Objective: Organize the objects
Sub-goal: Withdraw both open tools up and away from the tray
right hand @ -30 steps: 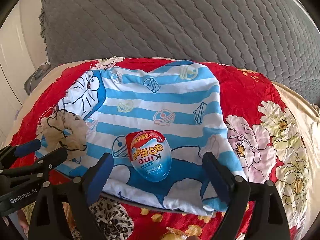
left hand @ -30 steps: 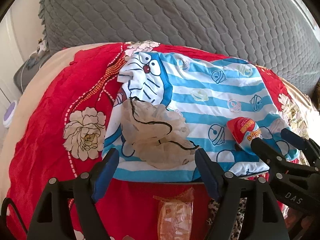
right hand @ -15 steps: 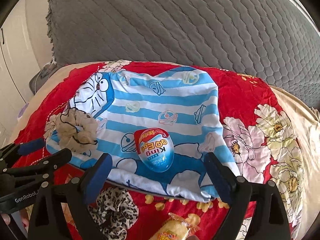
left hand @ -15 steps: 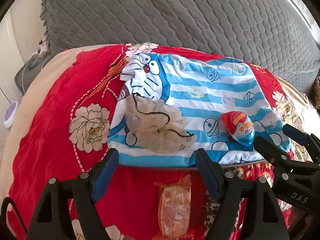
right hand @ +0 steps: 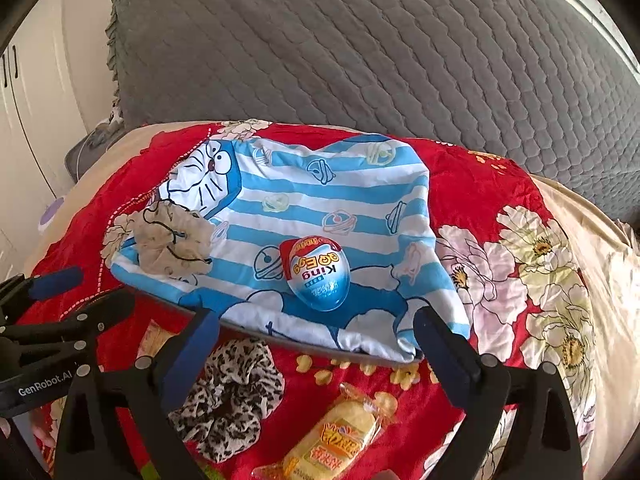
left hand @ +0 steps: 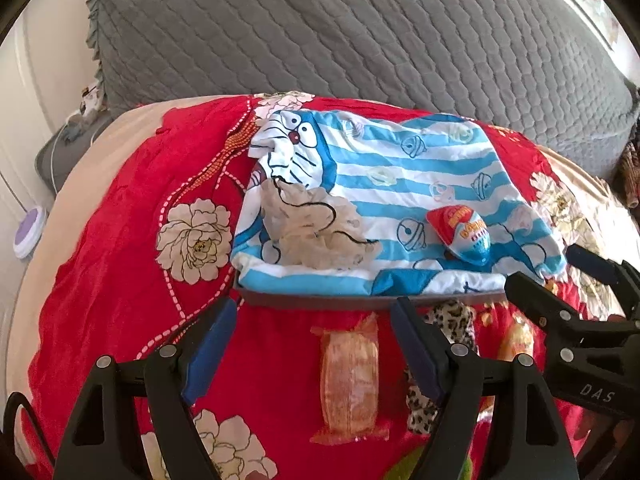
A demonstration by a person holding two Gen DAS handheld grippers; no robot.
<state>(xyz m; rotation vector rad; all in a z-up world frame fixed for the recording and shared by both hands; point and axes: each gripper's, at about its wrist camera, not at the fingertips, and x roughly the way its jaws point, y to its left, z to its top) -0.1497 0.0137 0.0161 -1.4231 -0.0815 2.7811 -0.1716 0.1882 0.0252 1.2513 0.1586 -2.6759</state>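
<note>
Both pairs of tongs have drawn back from the tray since a second ago, so more of the red bedspread below its near edge shows in both views. Left tongs (left hand: 312, 344) stand spread with nothing between them, over one wrapped orange snack cake (left hand: 350, 380) lying on the spread. Right tongs (right hand: 316, 344) have just been opening and now gape wide, also with nothing between the pads; the chocolate egg they framed a second ago sits clear beyond their tips.

Nearest the cameras, on the bedspread (left hand: 120, 280), lie three loose things: that orange snack cake, one leopard-print scrunchie (right hand: 232, 392), and one yellow wrapped snack cake (right hand: 340, 436) just right of the scrunchie. In the left view a second orange-wrapped shape shows behind the other gripper, too hidden to name.

Just beyond them runs the dark front rim of one tray (left hand: 320, 302), covered by one blue-and-white striped cartoon cloth (right hand: 320, 184) that drapes over its edges. Two things rest on the cloth, well apart: one beige scrunchie with a black cord (left hand: 316, 232) at the left, near the printed cat face, and one red-and-blue chocolate egg (right hand: 318, 276) toward the near right, lying on its side.

Farther back, one grey quilted headboard cover (right hand: 360, 60) rises behind the bed. Off the left edge of the bed stands one small white-and-purple round object (left hand: 30, 230), and white cupboard doors (right hand: 24, 120) show at the far left.
</note>
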